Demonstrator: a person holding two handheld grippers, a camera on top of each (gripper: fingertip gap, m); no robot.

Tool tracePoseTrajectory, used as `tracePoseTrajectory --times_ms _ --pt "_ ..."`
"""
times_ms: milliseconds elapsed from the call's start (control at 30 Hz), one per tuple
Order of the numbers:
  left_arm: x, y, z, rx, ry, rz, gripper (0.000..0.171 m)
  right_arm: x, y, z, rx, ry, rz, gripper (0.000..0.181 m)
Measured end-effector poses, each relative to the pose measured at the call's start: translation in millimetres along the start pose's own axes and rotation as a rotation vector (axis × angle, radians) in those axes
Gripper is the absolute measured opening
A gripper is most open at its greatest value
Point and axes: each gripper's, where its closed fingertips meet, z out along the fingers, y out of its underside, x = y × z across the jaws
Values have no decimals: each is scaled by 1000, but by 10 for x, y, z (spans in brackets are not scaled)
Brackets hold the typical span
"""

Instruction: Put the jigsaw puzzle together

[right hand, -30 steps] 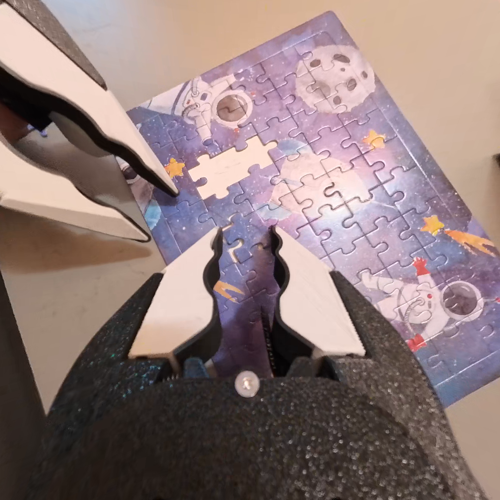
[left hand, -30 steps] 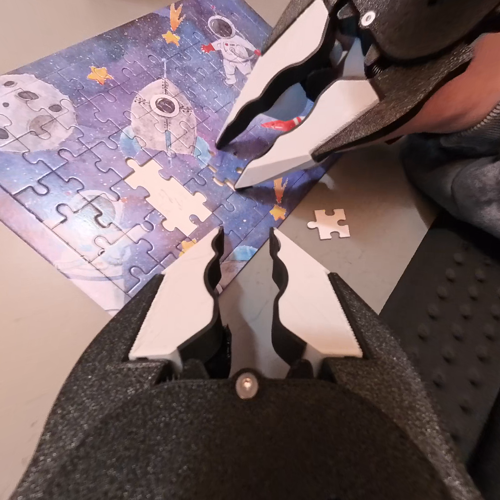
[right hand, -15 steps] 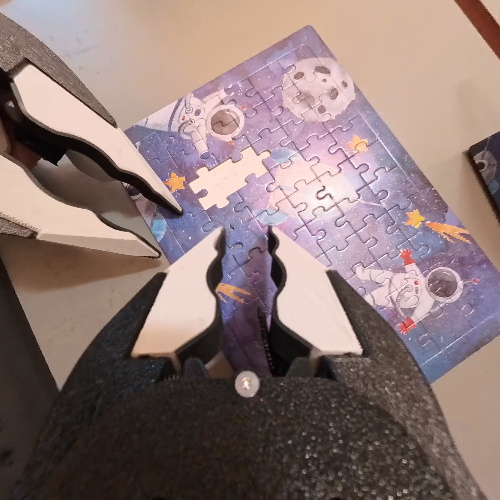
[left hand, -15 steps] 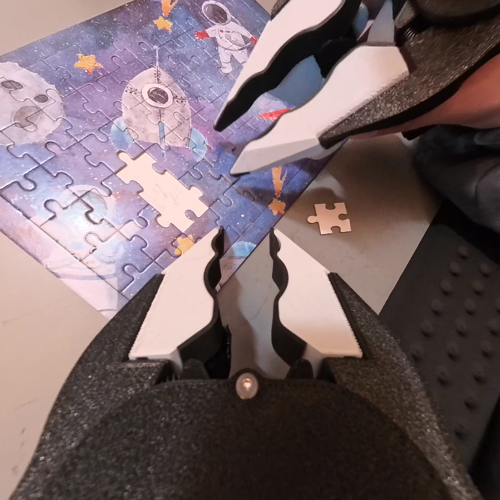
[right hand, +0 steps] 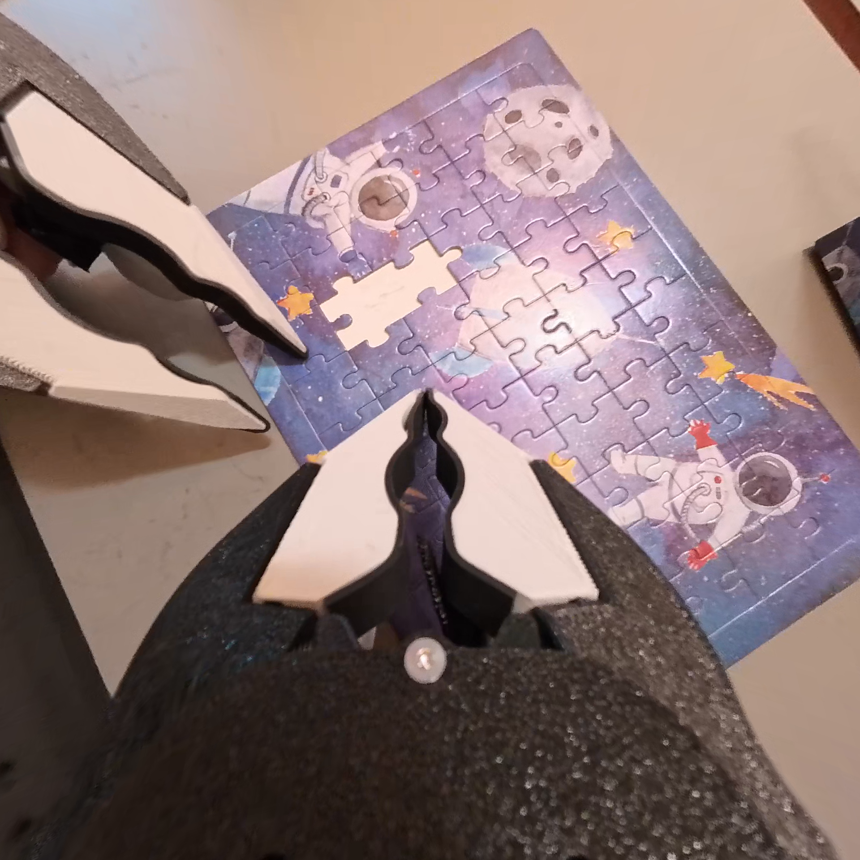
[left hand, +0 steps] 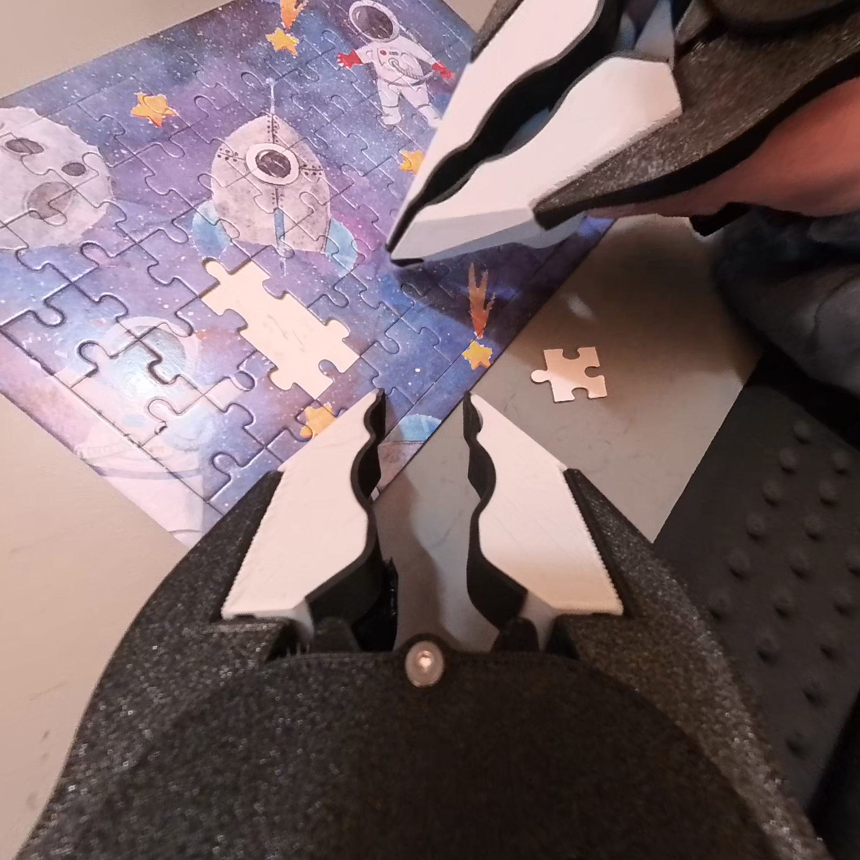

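The space-themed jigsaw puzzle lies flat on the beige table, and it also shows in the right wrist view. A white gap of a few missing pieces sits near its middle, below the rocket picture; the right wrist view shows the gap too. One loose piece lies white side up on the table beside the puzzle's edge. My left gripper is open and empty, over the puzzle's near edge. My right gripper is shut with nothing visible between its tips, above the puzzle's edge.
A black studded mat lies to the right of the loose piece. A person's hand and grey sleeve are behind the right gripper. A dark flat object sits at the right edge of the table. About 7 cm separates my left fingertips from my right. The loose piece sits 6 cm or so from the ends of my left fingers.
My right gripper has shut its jaws and pulled up and back from the puzzle surface. My left gripper has stayed open, almost in place.
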Motion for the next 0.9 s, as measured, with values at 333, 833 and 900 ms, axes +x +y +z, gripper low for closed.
tracePoseTrajectory --times_ms 333,833,900 --pt "-9 -51 -170 24 -37 -12 32 -365 185 -329 11 -143 -43 17" --pt "103 367 -856 80 -132 -52 31 -710 745 -436 -17 -14 -16 27" --pt "157 338 -853 99 -114 -43 31 -697 745 -440 -9 -27 -1 27"
